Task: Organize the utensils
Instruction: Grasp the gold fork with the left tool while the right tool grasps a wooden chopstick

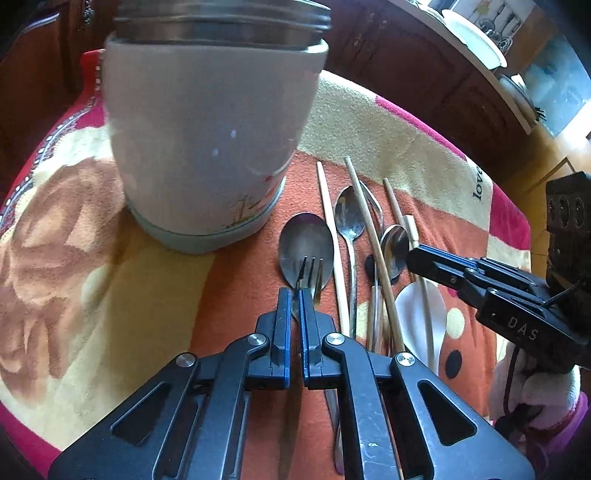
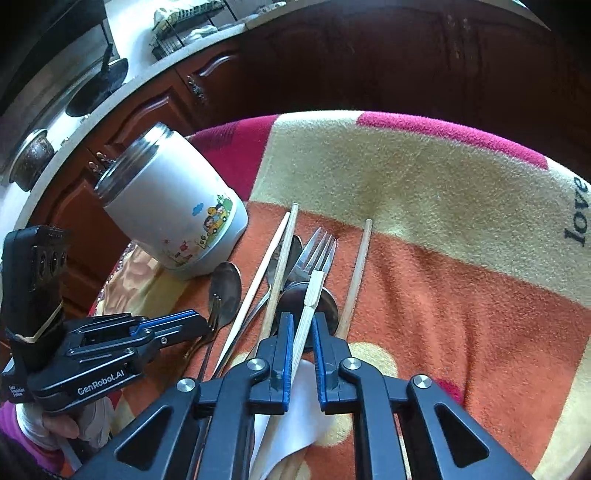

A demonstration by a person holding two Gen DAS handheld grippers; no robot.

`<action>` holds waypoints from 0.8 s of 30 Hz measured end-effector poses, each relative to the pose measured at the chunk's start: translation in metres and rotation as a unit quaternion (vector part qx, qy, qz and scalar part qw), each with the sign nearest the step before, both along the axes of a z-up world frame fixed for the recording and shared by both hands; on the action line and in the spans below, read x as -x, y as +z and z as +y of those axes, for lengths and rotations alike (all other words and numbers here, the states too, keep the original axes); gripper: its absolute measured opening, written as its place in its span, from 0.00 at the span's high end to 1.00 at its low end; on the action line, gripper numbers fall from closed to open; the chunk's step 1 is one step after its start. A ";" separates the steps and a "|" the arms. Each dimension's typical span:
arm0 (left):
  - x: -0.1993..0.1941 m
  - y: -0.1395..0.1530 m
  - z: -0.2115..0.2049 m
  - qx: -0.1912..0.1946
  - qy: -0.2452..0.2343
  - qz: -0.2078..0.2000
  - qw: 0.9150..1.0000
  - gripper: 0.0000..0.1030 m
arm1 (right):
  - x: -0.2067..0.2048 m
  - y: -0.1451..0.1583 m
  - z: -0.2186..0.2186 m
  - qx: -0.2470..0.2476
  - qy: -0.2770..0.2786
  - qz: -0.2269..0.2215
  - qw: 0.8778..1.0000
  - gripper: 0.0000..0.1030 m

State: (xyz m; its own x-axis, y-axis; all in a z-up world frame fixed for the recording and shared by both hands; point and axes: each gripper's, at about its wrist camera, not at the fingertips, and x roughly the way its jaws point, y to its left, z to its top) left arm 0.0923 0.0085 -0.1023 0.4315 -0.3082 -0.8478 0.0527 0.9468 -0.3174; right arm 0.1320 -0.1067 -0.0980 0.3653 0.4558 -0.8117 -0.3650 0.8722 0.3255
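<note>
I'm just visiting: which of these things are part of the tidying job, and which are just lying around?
Part of the job: small fork in the left gripper, spoons, chopsticks, large fork, white jar.

Just lying about: patterned blanket, pan on the stove, dish rack, wooden cabinets.

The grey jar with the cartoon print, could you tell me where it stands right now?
The grey jar stands upright on the blanket, left of the utensil row, just behind the large spoon in the left wrist view.
</note>
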 end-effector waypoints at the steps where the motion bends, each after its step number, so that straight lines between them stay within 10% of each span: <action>1: 0.000 0.002 0.001 0.000 0.003 -0.003 1.000 0.97 | 0.000 0.000 -0.001 0.000 -0.001 -0.001 1.000 0.91; 6: -0.004 0.006 -0.007 -0.006 -0.009 -0.003 1.000 0.83 | -0.002 0.003 -0.006 -0.022 -0.009 0.010 1.000 0.90; 24: -0.002 0.001 -0.014 -0.032 -0.026 -0.003 0.999 0.86 | 0.003 0.002 0.002 -0.024 0.015 -0.009 1.000 0.92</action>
